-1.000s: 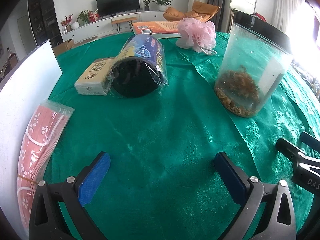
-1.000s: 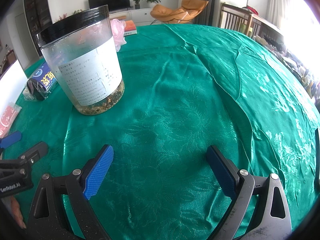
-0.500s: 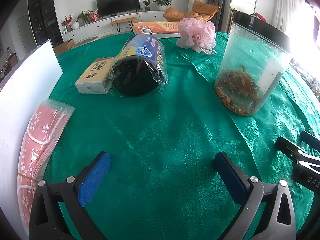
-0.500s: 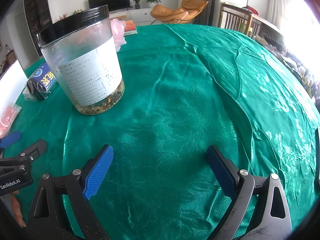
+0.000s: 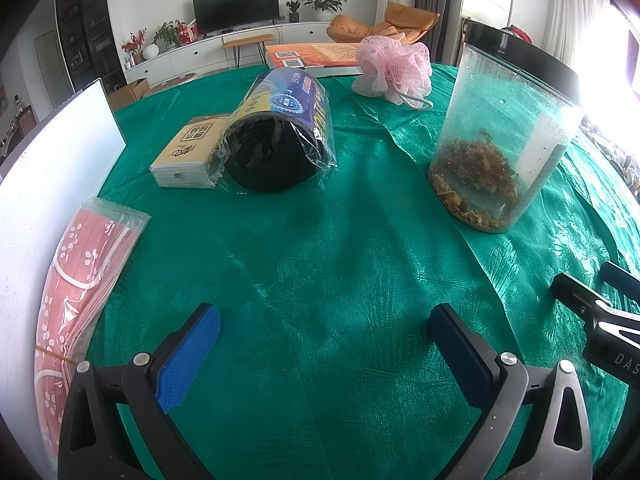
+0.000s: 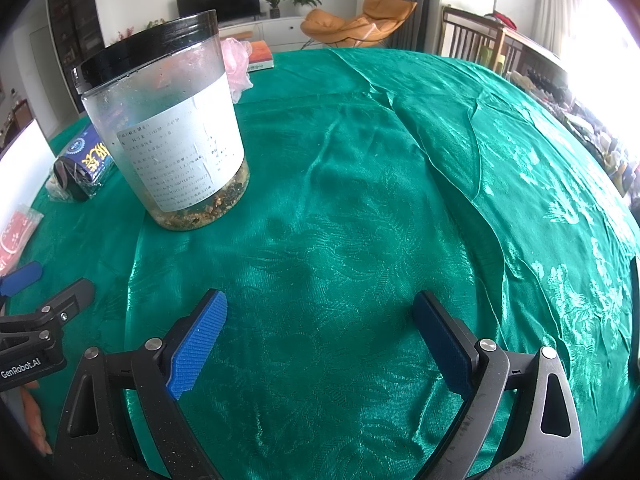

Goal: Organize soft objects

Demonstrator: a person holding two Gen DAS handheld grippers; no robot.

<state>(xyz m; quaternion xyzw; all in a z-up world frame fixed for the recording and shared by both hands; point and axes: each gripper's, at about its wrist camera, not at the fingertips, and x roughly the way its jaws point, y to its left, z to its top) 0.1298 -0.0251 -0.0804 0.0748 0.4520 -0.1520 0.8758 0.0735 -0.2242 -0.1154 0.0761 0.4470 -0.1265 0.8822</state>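
Grippers counted: two, both spread wide with nothing between the blue pads. Left gripper hovered low over the green tablecloth; right gripper did likewise over a bare, wrinkled stretch of the cloth.

Soft items on the table, left wrist view: one pink mesh bath pouf at the far edge, just in front of one orange book; one wrapped roll of black bags lying on its side mid-table, touching one tissue pack on its left; one flat pink packet with flower print at the near left, against one white board. One clear jar with black lid stood upright to the right, brown dried matter in its bottom.

Differences between views: right wrist view showed the jar's white printed label, seen only edge-on from the left. There the pouf was mostly hidden behind the jar, the roll and packet appeared only partly at the left edge, and the tissue pack was out of sight. Right view alone showed the cloth's empty right half and one wooden chair beyond it. Each view caught the other gripper's tip at its edge.
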